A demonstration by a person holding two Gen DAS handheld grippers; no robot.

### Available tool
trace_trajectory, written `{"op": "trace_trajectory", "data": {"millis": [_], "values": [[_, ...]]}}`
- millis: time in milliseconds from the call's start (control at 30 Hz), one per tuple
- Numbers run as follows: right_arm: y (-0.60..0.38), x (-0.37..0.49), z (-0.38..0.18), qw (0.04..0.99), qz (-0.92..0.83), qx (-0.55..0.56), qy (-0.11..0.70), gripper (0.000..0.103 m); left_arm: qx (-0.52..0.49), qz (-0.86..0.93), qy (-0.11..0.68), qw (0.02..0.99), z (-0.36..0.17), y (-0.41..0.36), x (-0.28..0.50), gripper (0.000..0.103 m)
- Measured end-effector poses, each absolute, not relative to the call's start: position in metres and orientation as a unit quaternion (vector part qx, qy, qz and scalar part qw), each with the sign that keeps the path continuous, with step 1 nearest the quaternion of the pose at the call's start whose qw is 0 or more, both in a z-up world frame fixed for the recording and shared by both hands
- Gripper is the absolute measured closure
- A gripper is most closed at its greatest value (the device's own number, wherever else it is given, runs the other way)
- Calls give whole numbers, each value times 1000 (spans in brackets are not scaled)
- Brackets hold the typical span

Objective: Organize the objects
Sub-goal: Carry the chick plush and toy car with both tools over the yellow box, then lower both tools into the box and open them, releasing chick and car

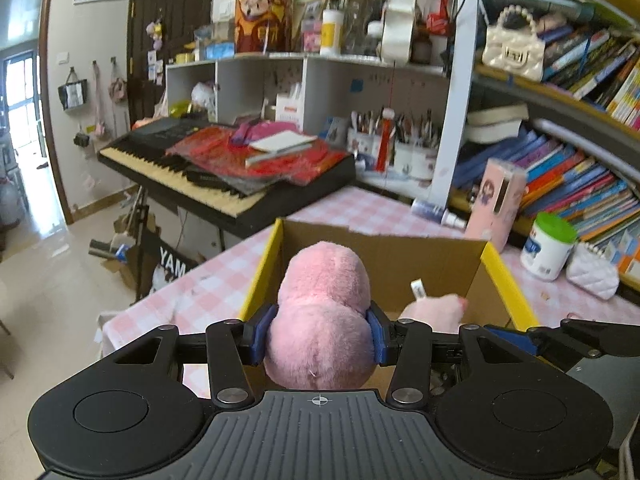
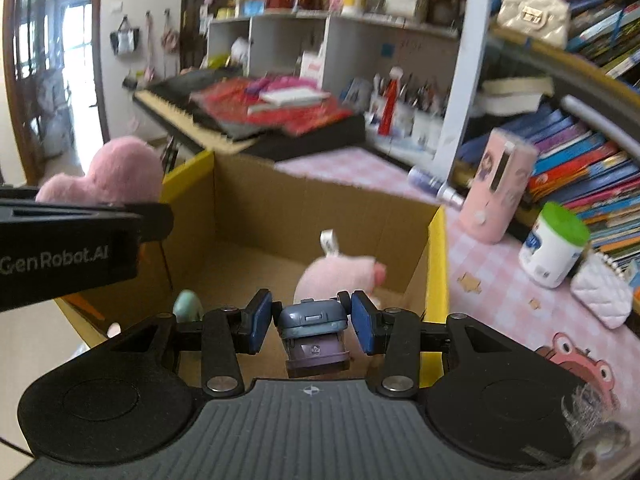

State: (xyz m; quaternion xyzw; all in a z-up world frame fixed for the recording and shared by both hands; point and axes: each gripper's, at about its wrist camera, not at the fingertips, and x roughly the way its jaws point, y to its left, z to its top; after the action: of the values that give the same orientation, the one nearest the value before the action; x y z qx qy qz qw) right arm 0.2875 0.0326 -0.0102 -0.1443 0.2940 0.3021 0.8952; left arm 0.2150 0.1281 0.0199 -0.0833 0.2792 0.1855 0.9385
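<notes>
In the left wrist view my left gripper (image 1: 318,334) is shut on a fluffy pink plush toy (image 1: 324,280), held over the near edge of an open cardboard box (image 1: 384,248) with yellow-edged flaps. A second pink plush (image 1: 434,308) with a white tag lies inside the box. In the right wrist view my right gripper (image 2: 312,320) is shut on a small grey-blue and purple toy (image 2: 314,332), above the box (image 2: 320,200). The tagged plush (image 2: 340,276) lies just beyond it. My left gripper's body and its plush (image 2: 120,172) show at the left.
The box stands on a pink checked tablecloth (image 2: 492,276). To its right are a pink cylinder case (image 2: 496,188), a green-lidded white jar (image 2: 554,244), a white quilted purse (image 2: 600,296) and a pink frog toy (image 2: 576,364). A keyboard (image 1: 192,168) and bookshelves stand behind.
</notes>
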Motion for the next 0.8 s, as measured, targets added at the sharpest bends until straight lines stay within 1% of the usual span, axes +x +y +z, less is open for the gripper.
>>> {"op": "trace_trajectory", "data": {"millis": [200, 433, 633, 800], "values": [[40, 292, -20, 882, 330, -160, 297, 62, -79, 191, 306, 929, 7, 125, 229, 57], [39, 302, -25, 870, 345, -140, 323, 62, -79, 193, 337, 918, -7, 122, 239, 57], [34, 314, -31, 856, 345, -97, 371, 62, -97, 195, 344, 913, -10, 124, 240, 57], [35, 314, -31, 854, 344, -95, 378, 62, -106, 199, 342, 912, -10, 124, 237, 54]]}}
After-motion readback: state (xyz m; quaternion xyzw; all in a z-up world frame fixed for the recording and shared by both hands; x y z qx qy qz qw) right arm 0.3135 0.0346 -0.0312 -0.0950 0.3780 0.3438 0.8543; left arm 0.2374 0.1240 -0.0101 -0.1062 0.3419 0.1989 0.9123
